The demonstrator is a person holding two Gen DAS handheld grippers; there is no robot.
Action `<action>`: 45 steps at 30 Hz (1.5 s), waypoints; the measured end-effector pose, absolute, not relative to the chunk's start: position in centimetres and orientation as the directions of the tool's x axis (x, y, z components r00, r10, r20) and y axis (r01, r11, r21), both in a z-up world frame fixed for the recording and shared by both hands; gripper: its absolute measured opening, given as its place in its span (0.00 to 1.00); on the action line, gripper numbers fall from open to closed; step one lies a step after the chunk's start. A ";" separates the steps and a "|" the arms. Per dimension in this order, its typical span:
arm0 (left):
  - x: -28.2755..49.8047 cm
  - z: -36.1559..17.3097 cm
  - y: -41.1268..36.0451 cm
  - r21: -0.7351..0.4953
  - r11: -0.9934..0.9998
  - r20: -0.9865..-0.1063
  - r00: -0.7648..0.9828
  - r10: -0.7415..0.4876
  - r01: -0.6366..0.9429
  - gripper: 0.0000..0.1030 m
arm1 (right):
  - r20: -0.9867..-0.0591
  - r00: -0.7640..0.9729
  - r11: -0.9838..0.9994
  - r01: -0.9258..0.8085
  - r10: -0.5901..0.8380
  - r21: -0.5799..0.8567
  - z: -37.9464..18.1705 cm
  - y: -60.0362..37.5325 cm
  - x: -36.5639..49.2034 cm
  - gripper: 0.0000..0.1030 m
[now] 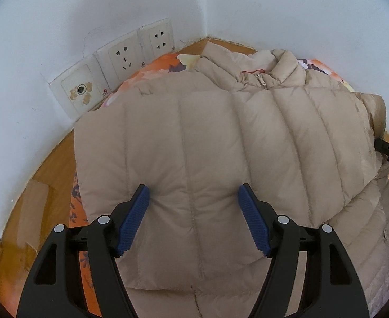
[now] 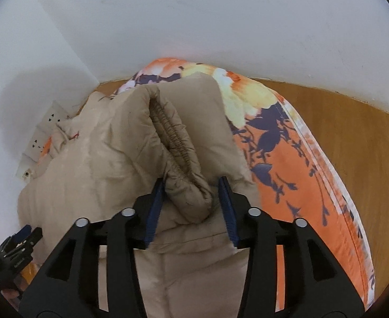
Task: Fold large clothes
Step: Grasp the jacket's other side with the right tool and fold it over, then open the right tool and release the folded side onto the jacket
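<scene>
A white wall (image 1: pixel 88 13) fills the top of both views, and a brown wooden floor (image 2: pixel 353 137) runs along under it. On the floor lies an orange flowered mat (image 2: pixel 295 164). On the mat rests the big beige puffer jacket (image 1: pixel 207 137), the thing to be folded. In the left wrist view it fills the middle of the frame, with its collar and zipper (image 1: pixel 263 80) at the upper right and its long side running from there down to the bottom of the frame. One part is already folded over the rest.

The sleeve (image 2: pixel 130 145) lies across the jacket in the middle of the right wrist view, and its stretchy cuff (image 2: pixel 183 175) points down toward the bottom of the frame. Three wall sockets (image 1: pixel 125 58) sit at the upper left of the left wrist view.

The left gripper (image 1: pixel 193 198) is wide open above the padded panel, with nothing held. The right gripper (image 2: pixel 191 188) is partly open, its blue pads on each side of the cuff; a small gap shows on both sides, so it does not seem to be squeezing.

The cuff sits right between the right gripper's pads, so the right hand is nearer to the sleeve
</scene>
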State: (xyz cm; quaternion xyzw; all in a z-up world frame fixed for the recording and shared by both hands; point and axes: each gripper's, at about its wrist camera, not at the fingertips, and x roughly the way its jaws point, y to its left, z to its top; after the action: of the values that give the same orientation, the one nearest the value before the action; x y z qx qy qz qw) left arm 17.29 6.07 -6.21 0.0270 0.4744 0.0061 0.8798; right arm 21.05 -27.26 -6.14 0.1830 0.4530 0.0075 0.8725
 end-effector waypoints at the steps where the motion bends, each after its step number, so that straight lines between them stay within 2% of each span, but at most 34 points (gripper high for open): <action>1: 17.2 -6.1 6.0 0.055 0.998 -0.834 0.550 0.037 0.015 0.67 | -0.785 0.592 0.932 0.151 0.182 0.330 -6.2 -27.5 21.0 0.44; 10: 14.4 -4.0 7.1 0.021 1.000 -0.831 0.556 0.008 0.017 0.67 | -0.742 0.646 0.930 0.136 0.179 0.342 -2.8 -28.4 17.4 0.57; 18: 9.4 -2.5 9.1 0.007 1.000 -0.843 0.538 -0.004 0.019 0.67 | -0.750 0.642 0.939 0.133 0.162 0.316 -1.3 -28.5 9.9 0.59; 21: 7.3 -2.1 9.7 -0.010 1.000 -0.842 0.539 -0.018 0.019 0.67 | -0.755 0.641 0.943 0.144 0.142 0.300 -1.4 -28.4 7.1 0.64; 32: 0.2 -1.8 10.8 -0.023 0.999 -0.841 0.540 -0.032 0.023 0.67 | -0.775 0.620 0.948 0.159 0.122 0.276 -2.1 -28.5 -1.2 0.68; 45: -7.1 -4.6 11.4 -0.034 0.988 -0.890 0.454 0.038 -0.150 0.67 | -0.841 0.518 0.971 0.070 0.159 0.227 -5.6 -30.1 -5.1 0.71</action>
State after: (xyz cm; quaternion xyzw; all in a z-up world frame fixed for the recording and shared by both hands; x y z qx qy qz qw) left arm -7.08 11.36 -4.58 -0.0537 0.5195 0.0552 0.8510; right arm -5.13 -30.13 -5.61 0.1168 0.4904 0.0260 0.8632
